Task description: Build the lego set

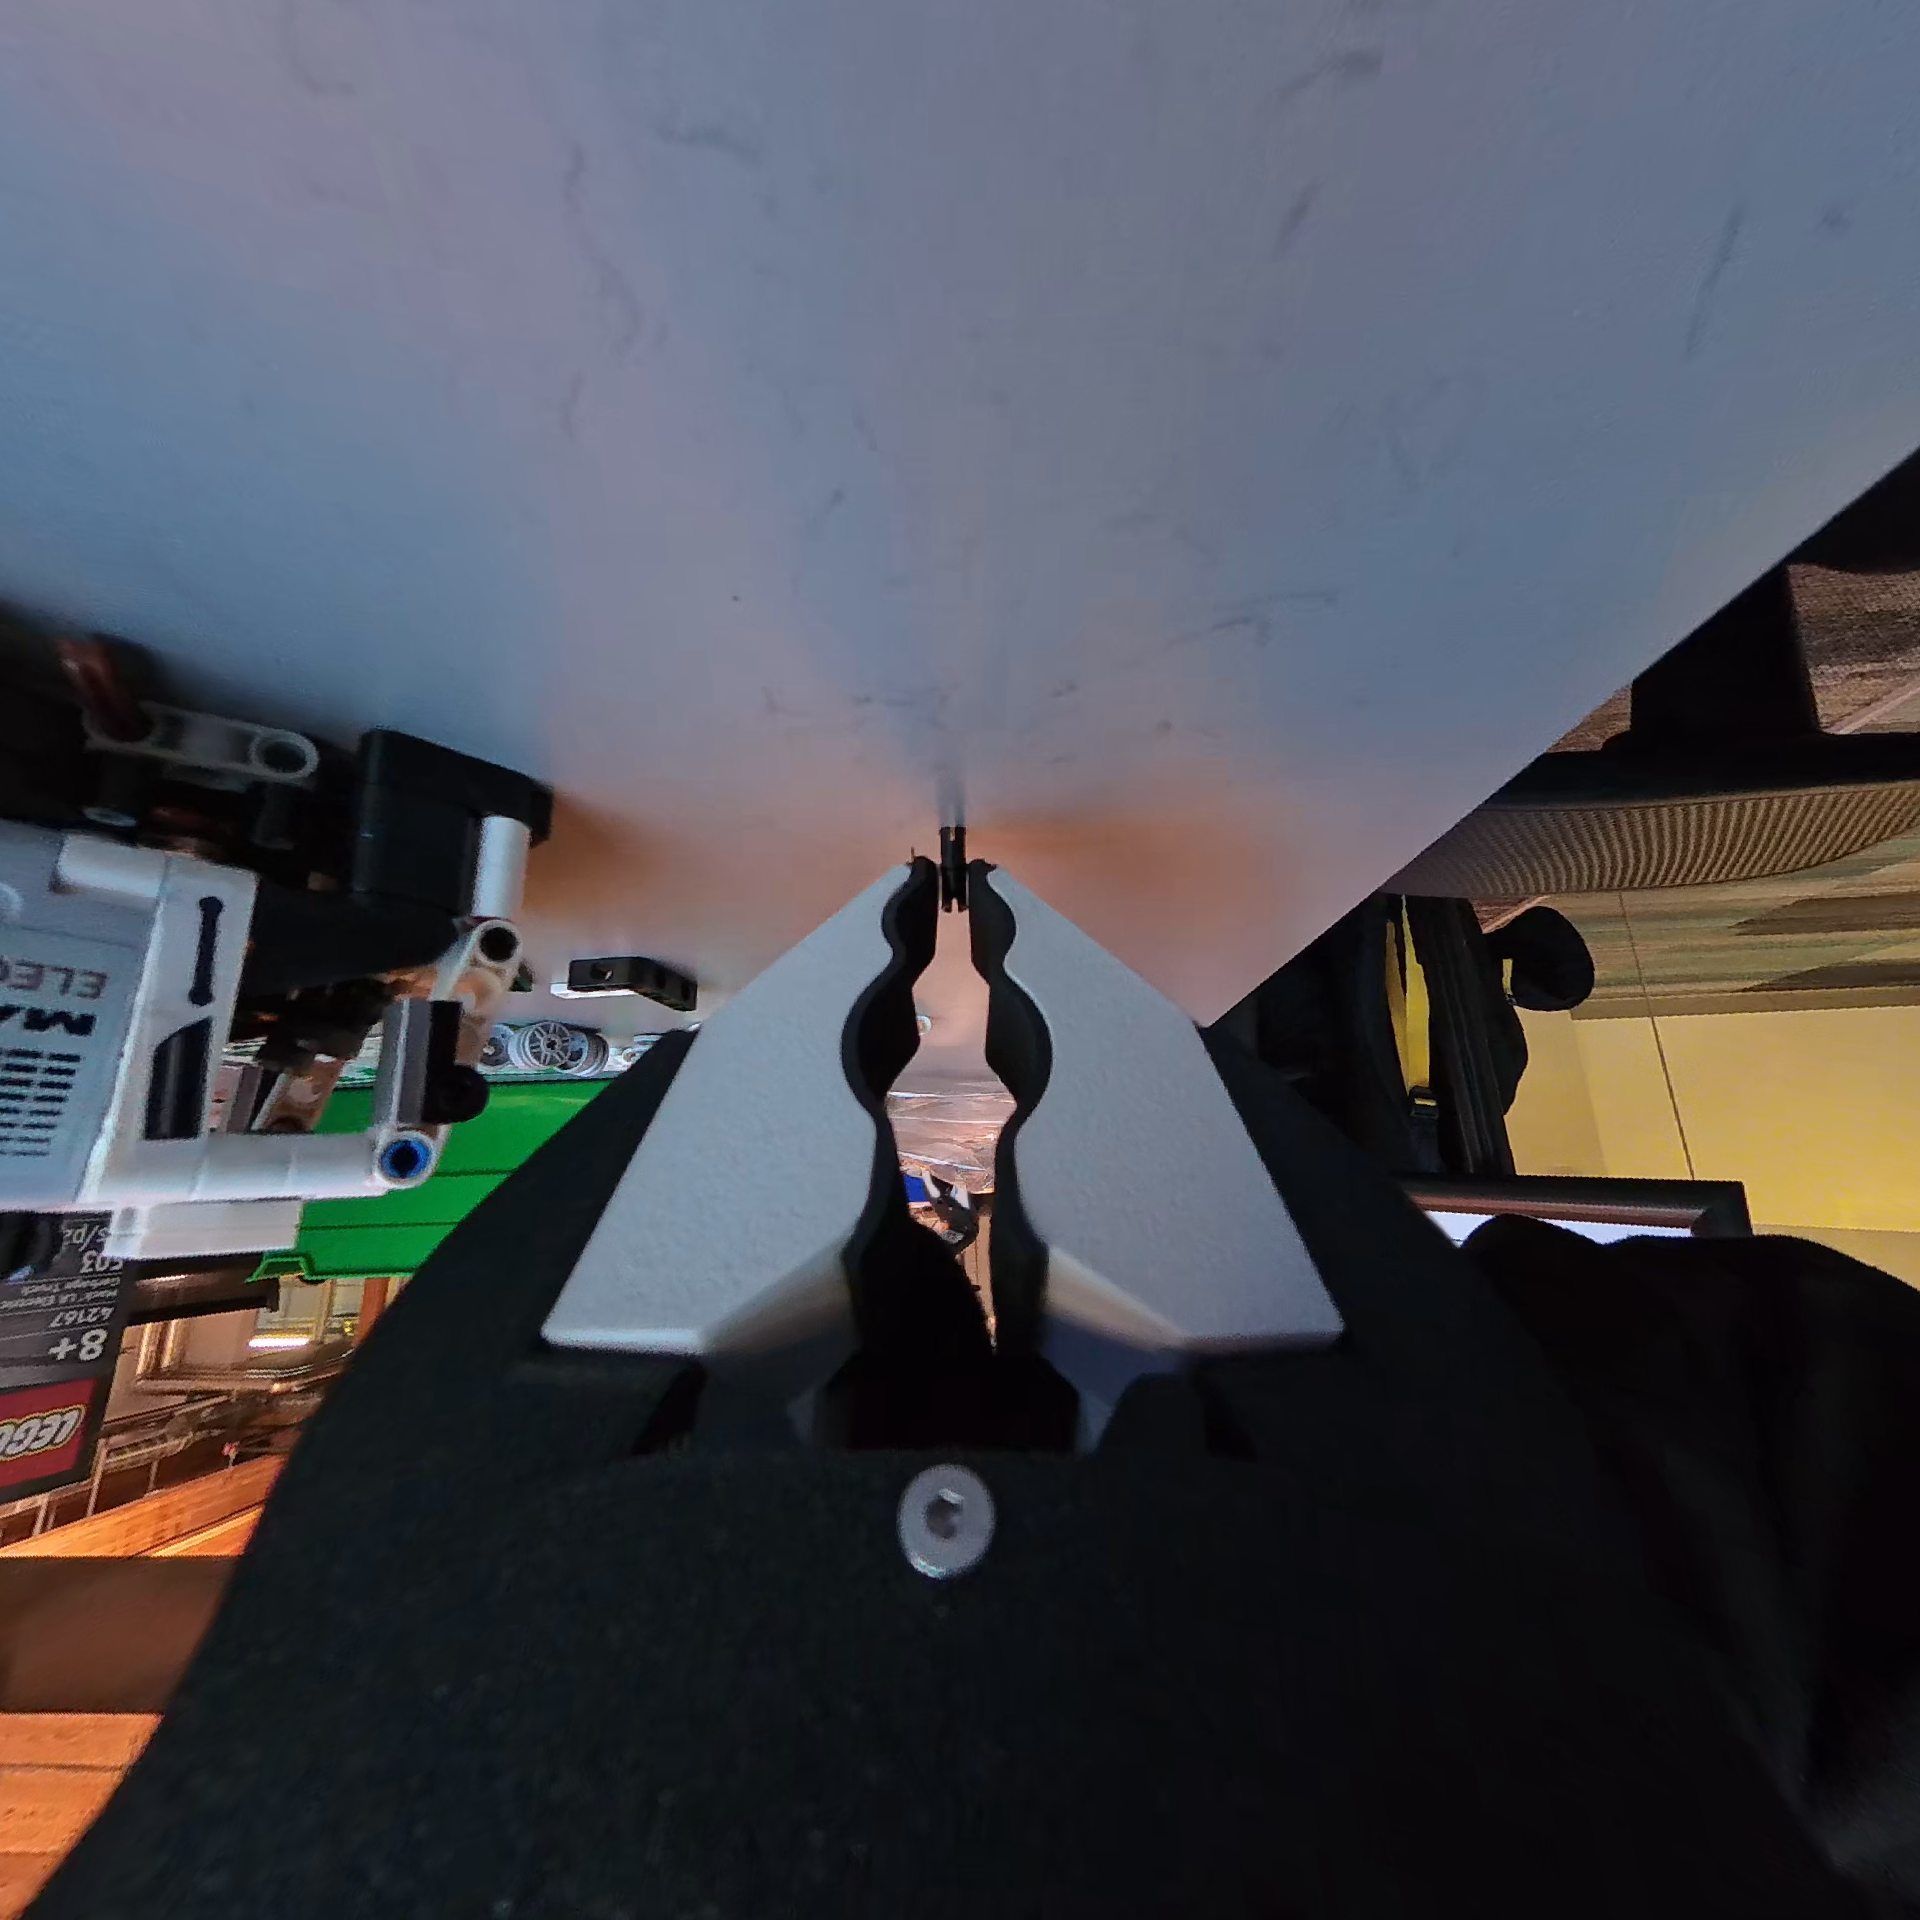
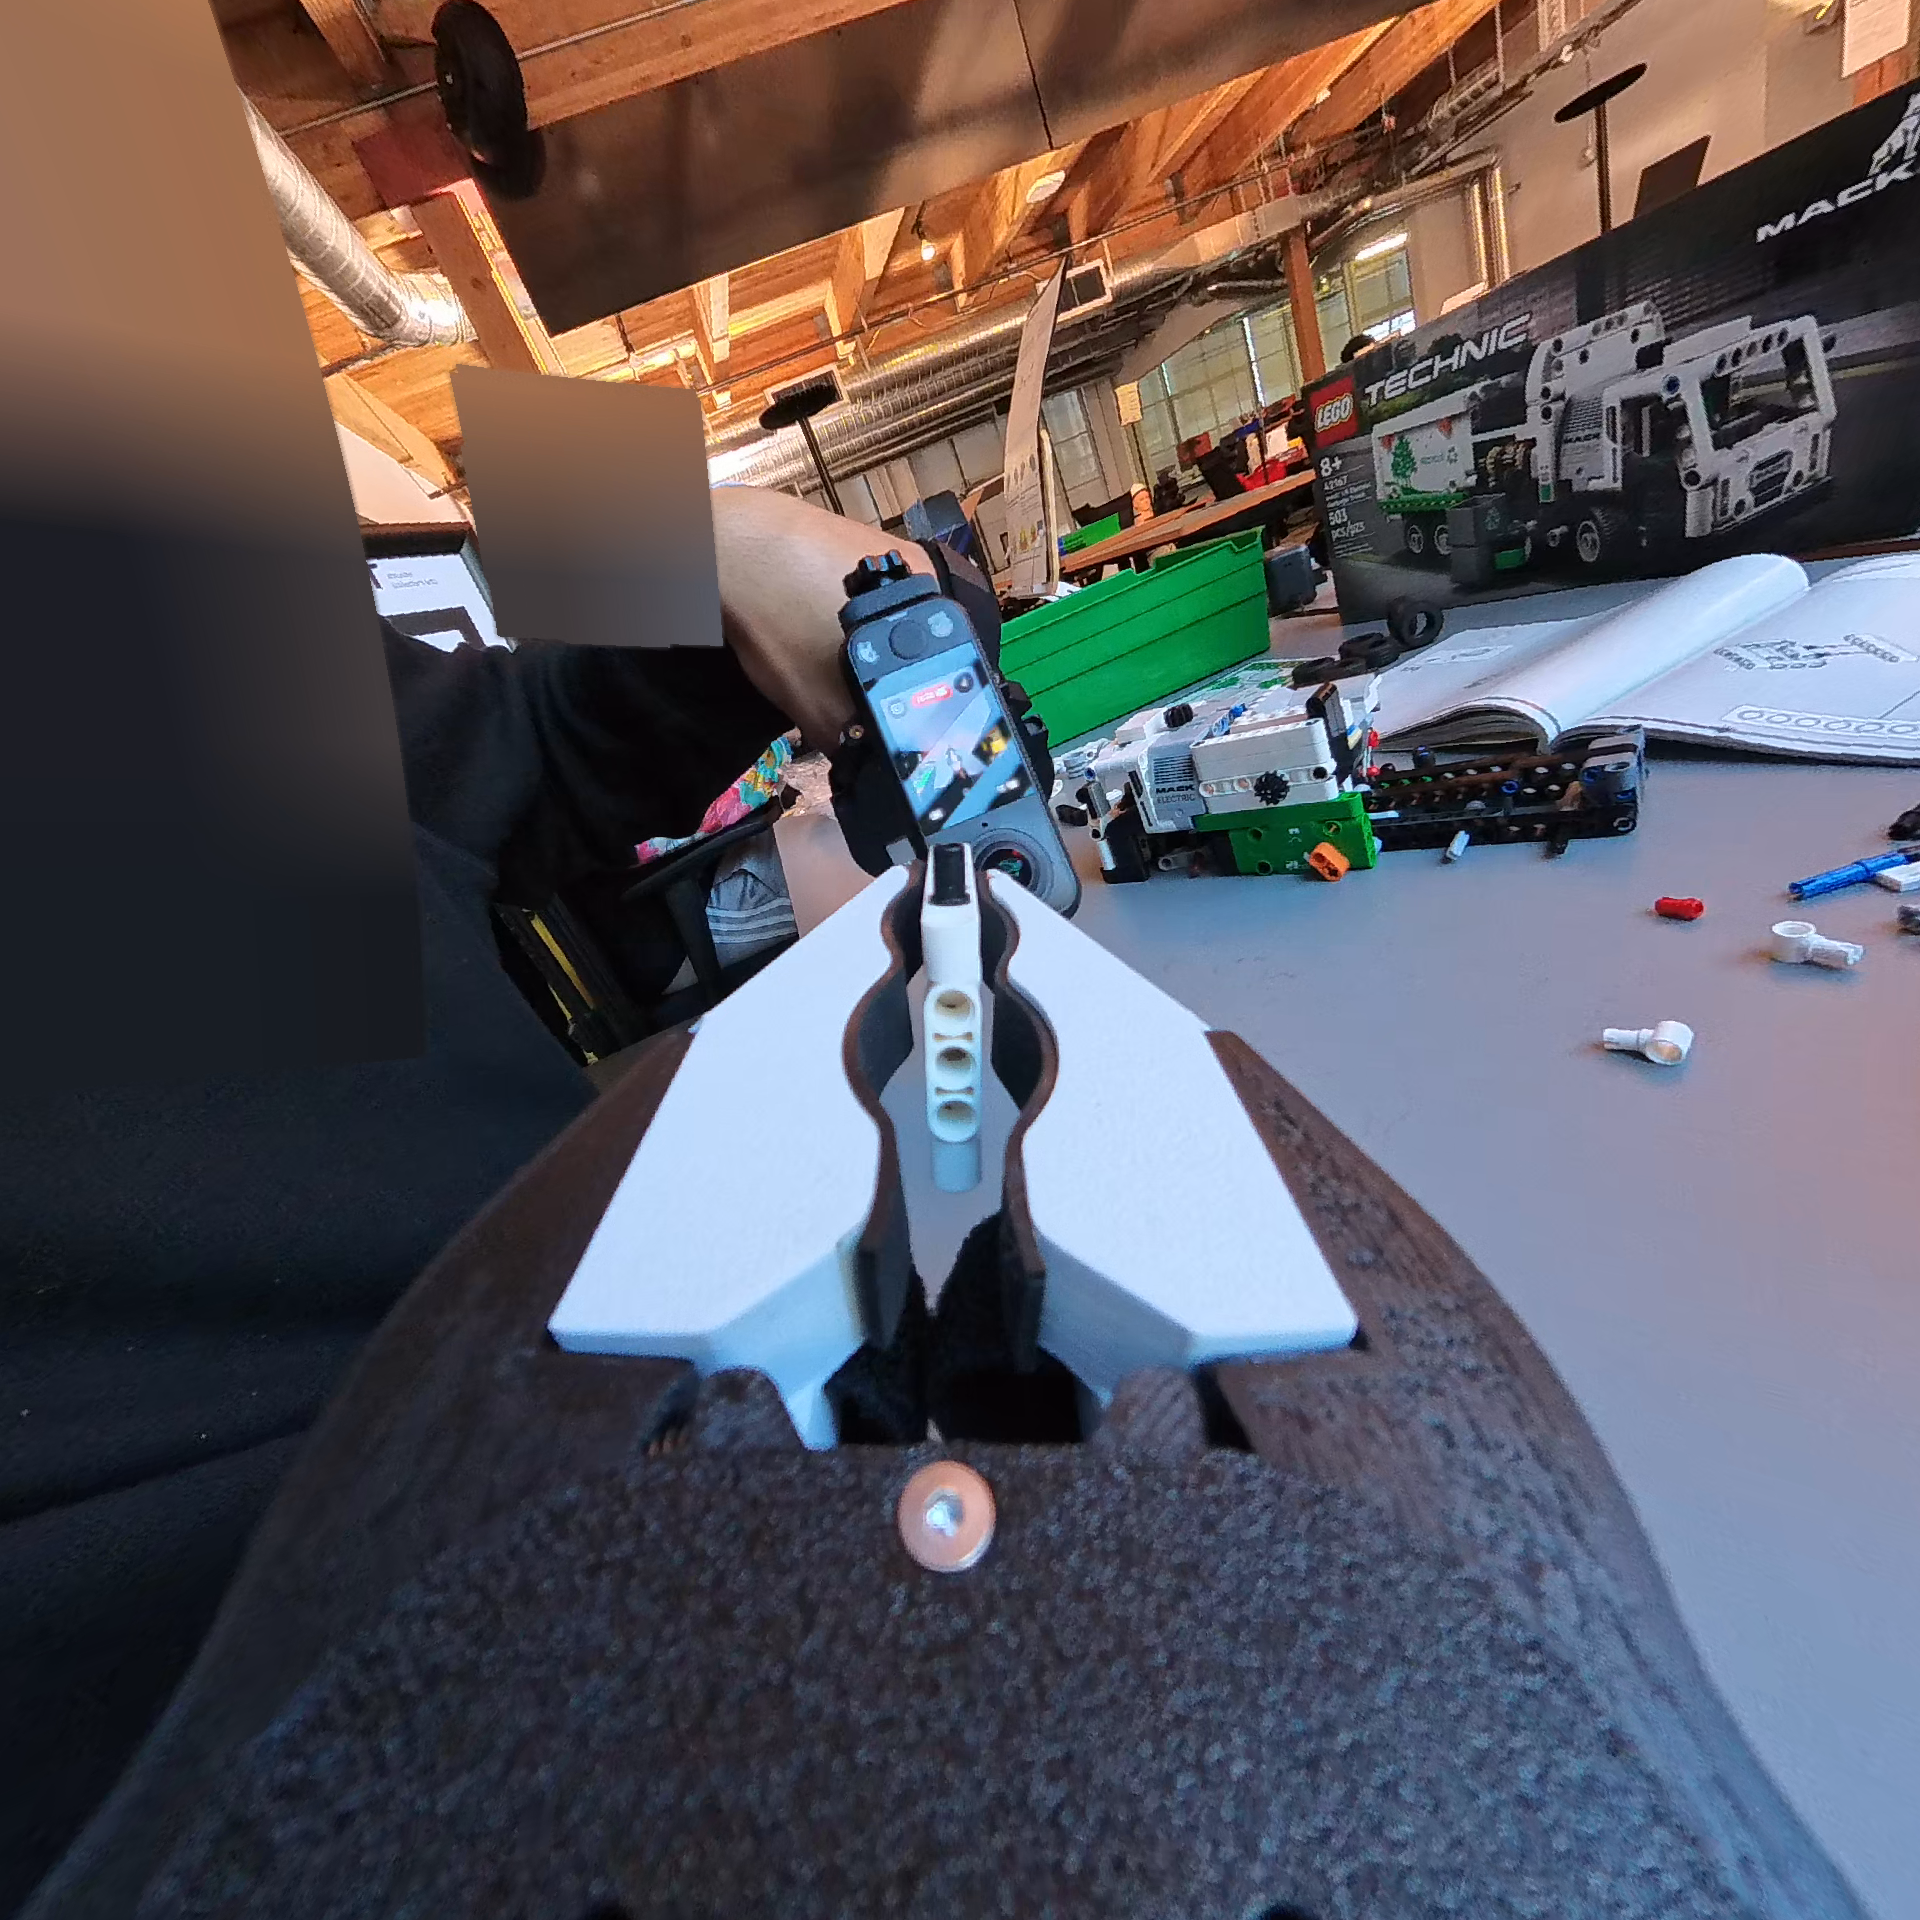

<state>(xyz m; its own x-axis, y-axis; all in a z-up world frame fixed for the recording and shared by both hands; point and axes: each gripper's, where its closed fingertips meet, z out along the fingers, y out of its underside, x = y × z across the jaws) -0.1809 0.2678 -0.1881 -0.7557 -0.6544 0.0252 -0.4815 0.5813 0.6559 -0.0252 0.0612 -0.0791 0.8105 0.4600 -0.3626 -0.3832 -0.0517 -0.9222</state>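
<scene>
The left gripper [image 1: 952, 871] is pinching a small black pin [image 1: 951, 854] at its fingertips, while the right gripper [image 2: 951, 883] is clamping a white beam [image 2: 953, 1023] lying lengthwise between its fingers.

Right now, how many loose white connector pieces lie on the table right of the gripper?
2: one white connector nearest the right gripper, another farther right. More may lie beyond the frame edge.

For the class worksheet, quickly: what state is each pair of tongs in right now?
Left tongs: closed on a small black pin.
Right tongs: closed on a white beam.
</scene>
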